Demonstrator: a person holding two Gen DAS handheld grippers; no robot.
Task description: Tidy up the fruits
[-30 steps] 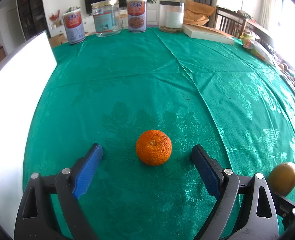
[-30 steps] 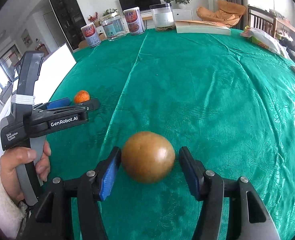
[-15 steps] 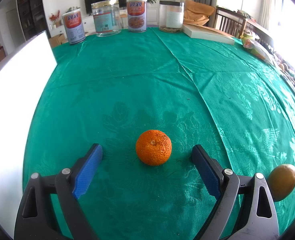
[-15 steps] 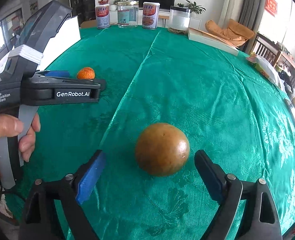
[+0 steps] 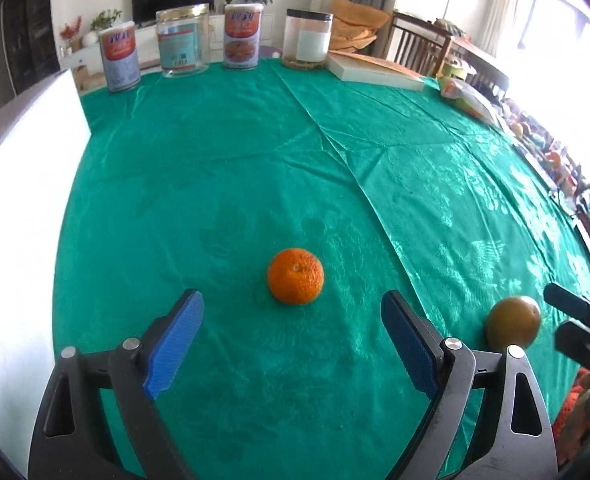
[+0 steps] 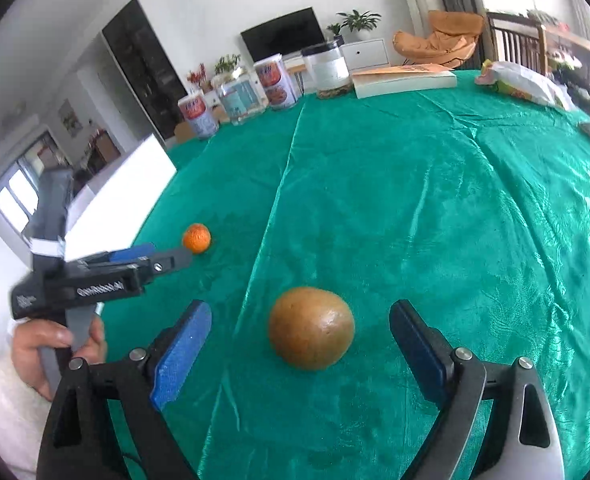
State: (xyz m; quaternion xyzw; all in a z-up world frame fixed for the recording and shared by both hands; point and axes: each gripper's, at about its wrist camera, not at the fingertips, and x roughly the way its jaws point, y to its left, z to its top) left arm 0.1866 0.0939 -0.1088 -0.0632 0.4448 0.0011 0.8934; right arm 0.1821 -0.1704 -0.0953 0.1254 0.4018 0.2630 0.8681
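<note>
Green cloth-covered table [image 5: 255, 152], jars and cans [image 5: 239, 36] lined along its far edge, flat box [image 5: 375, 70] near the far right corner. Left gripper [image 5: 291, 344] spread wide, holding nothing; right gripper [image 6: 299, 350] also wide, empty. Brown round fruit [image 6: 311, 328] sits on the cloth between the right fingers, untouched. Orange tangerine [image 5: 295, 276] lies just ahead of the left gripper, toward the table's near left edge, well apart from the brown fruit.

I see the tangerine [image 5: 295, 276] on the tabletop [image 5: 223, 184] at lower centre of the left view, the round fruit [image 5: 513, 328] at lower right, and the jars [image 5: 183, 40] along the upper edge.
</note>
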